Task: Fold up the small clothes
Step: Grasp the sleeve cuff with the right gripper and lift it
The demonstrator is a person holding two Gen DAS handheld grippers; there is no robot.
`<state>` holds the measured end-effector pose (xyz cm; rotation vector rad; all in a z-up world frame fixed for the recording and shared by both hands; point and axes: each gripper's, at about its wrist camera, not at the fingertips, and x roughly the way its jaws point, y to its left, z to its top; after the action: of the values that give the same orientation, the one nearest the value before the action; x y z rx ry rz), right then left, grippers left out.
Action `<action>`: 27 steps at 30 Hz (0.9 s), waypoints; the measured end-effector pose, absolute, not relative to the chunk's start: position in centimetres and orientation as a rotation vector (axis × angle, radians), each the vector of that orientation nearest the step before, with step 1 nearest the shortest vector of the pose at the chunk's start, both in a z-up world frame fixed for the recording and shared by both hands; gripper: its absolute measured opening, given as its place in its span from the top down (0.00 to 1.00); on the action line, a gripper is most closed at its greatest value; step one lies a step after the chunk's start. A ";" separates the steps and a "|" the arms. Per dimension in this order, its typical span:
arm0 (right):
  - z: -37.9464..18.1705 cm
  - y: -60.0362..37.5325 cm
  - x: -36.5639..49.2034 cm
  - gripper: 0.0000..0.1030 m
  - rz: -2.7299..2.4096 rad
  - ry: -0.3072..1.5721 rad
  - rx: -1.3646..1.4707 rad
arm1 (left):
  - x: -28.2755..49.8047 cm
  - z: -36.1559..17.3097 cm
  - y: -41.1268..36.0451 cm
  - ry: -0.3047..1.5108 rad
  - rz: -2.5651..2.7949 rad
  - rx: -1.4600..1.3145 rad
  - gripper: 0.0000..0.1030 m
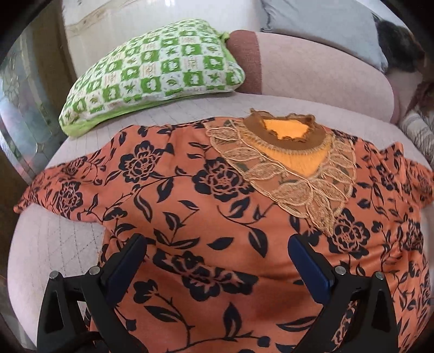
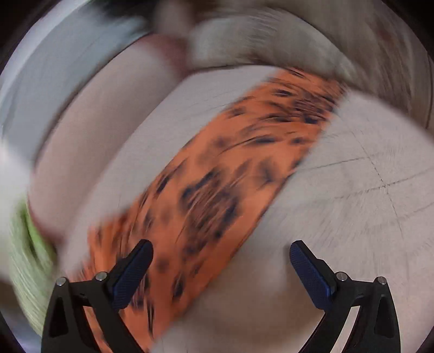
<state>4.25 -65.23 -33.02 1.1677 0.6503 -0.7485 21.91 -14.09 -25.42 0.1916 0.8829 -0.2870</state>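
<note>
We find the orange floral top spread flat on the quilted sofa seat, unfolded. Left gripper and right gripper both hang spread and empty. Next, we judge, a sleeve needs grasping.

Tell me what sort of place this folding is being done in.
Most likely a living room at home. An orange floral top lies spread on the quilted seat of a pale pink sofa, with a green-and-white patterned cushion beside it and a grey cushion against the sofa's back.
</note>
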 end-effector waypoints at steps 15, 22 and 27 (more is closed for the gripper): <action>-38.4 -75.6 1.4 0.93 -0.710 0.346 1.380 | 21.9 -26.8 -17.1 0.936 -0.334 0.225 0.00; -31.1 -70.8 3.4 0.93 -0.544 0.287 1.271 | 22.2 -25.1 -14.2 0.890 -0.259 0.159 0.00; -23.2 -59.6 9.2 0.93 -0.208 0.274 1.158 | 22.5 -23.8 -9.6 0.823 -0.130 0.117 0.00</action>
<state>9.18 -59.60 -23.20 1.1584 0.2743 -0.2076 22.52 -9.57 -23.79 0.1167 0.8230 -0.1300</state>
